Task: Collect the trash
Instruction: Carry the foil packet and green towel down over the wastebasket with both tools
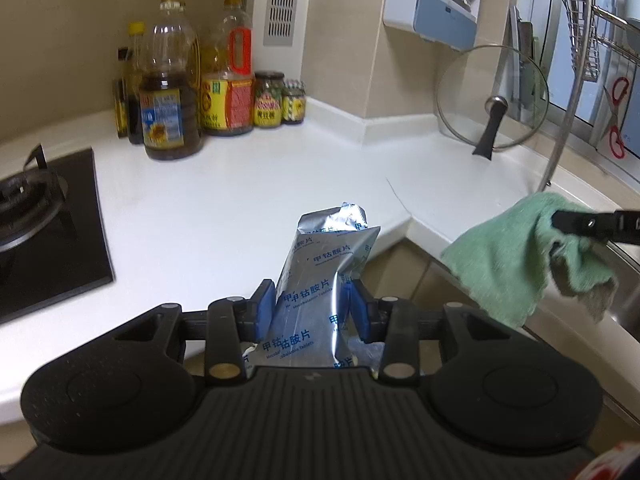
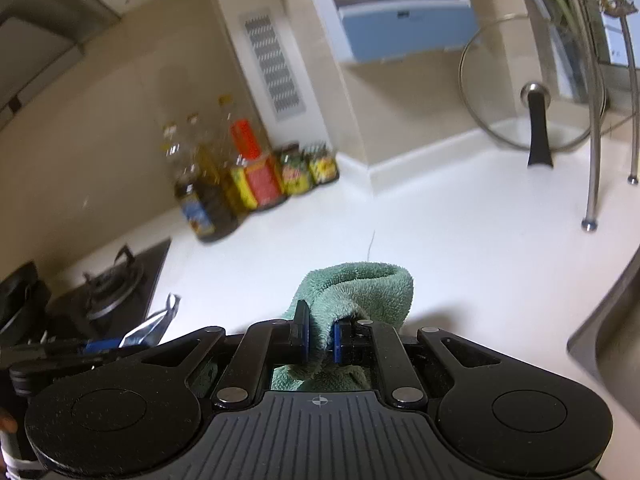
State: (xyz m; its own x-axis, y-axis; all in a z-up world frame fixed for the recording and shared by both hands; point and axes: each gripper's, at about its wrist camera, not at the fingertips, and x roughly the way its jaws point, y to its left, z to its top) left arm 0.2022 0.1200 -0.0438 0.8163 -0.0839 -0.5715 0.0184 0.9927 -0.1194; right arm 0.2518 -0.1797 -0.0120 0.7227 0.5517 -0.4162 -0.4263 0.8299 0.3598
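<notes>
Low centre, left wrist view: left gripper (image 1: 312, 308) clamped on crinkled silver foil packet (image 1: 320, 280), blue print legible only here. Right wrist view: right gripper (image 2: 320, 336) pinching fuzzy green cloth (image 2: 360, 288); steel sink (image 2: 612, 344) far right

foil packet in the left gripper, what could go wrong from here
1. The foil packet is crumpled and slick, pinched low by the left gripper; it could slide out on the way to the bin.
2. The green cloth droops from the right gripper and might drag across the counter or snag the dish rack leg.
</notes>
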